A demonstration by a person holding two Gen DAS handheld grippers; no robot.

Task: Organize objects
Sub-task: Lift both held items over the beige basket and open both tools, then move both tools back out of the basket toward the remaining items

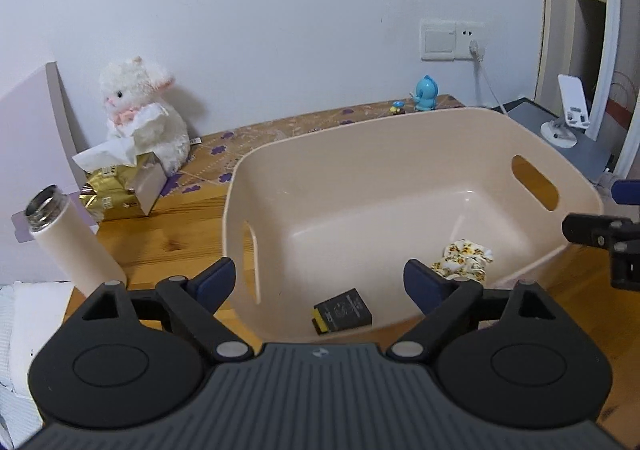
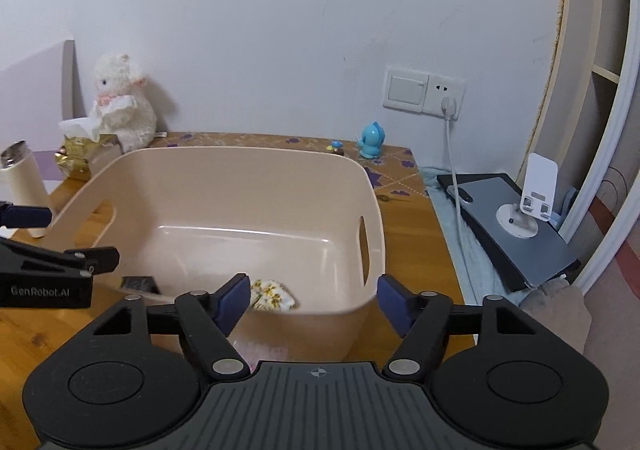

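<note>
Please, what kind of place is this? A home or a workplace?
Most likely a room in a home, perhaps a bedroom. A white plush toy sits against the wall on a wooden table beside a tissue pack, and a pink storage bin holds small personal items.

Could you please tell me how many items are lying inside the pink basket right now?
2: a small black box by the near wall, and a floral cloth to its right, on the basket floor. The near wall may hide more.
</note>
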